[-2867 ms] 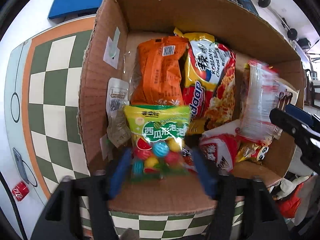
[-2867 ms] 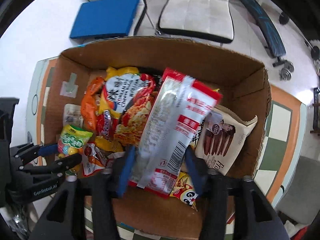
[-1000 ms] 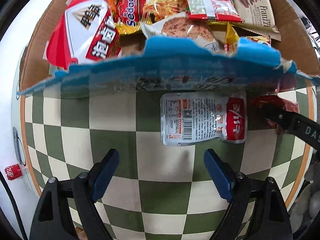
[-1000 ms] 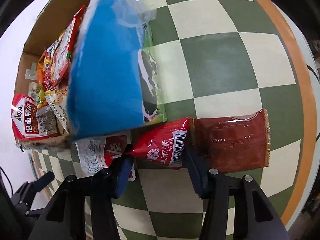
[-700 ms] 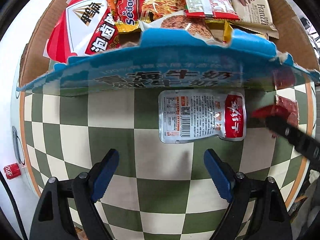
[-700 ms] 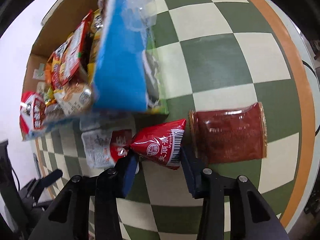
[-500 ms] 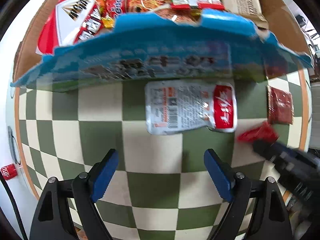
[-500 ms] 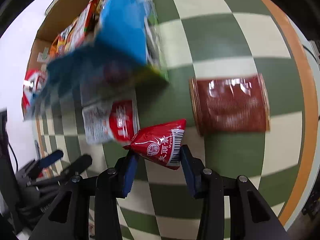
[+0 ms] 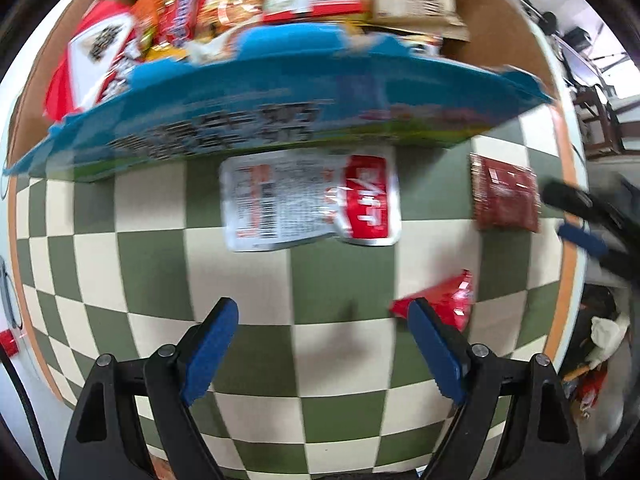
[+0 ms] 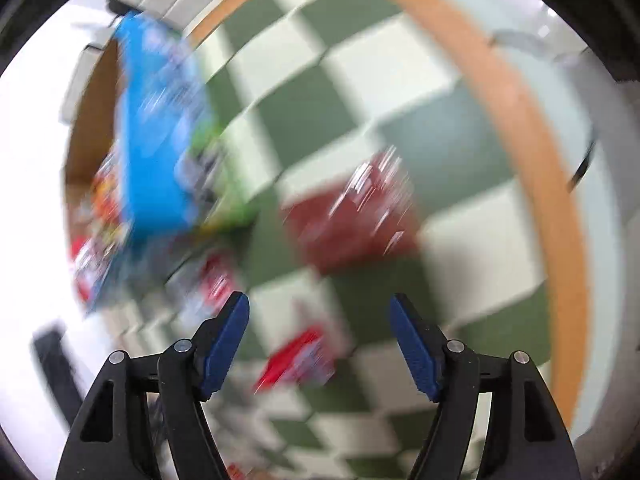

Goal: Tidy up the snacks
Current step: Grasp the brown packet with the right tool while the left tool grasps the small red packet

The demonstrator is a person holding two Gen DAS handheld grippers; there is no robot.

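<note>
A cardboard box [image 9: 500,20] full of snack packets stands at the far side of the checkered table, with a blue bag [image 9: 280,96] across its front. On the table lie a silver-and-red pouch [image 9: 308,204], a dark red packet [image 9: 504,192] and a small red packet [image 9: 444,300]. My left gripper [image 9: 320,320] is open and empty above the table; the small red packet lies by its right finger. My right gripper [image 10: 320,316] is open and empty above the small red packet [image 10: 300,356]; its view is blurred. It also shows at the right edge of the left wrist view [image 9: 588,220].
The table has an orange border [image 10: 520,120] near the right edge. The blue bag [image 10: 156,136] and the dark red packet [image 10: 356,208] show blurred in the right wrist view. A small red object [image 9: 8,340] sits at the table's left edge.
My right gripper opened and let go of the small red packet, which now lies on the table. The right gripper swung away to the right. The left gripper stayed open.
</note>
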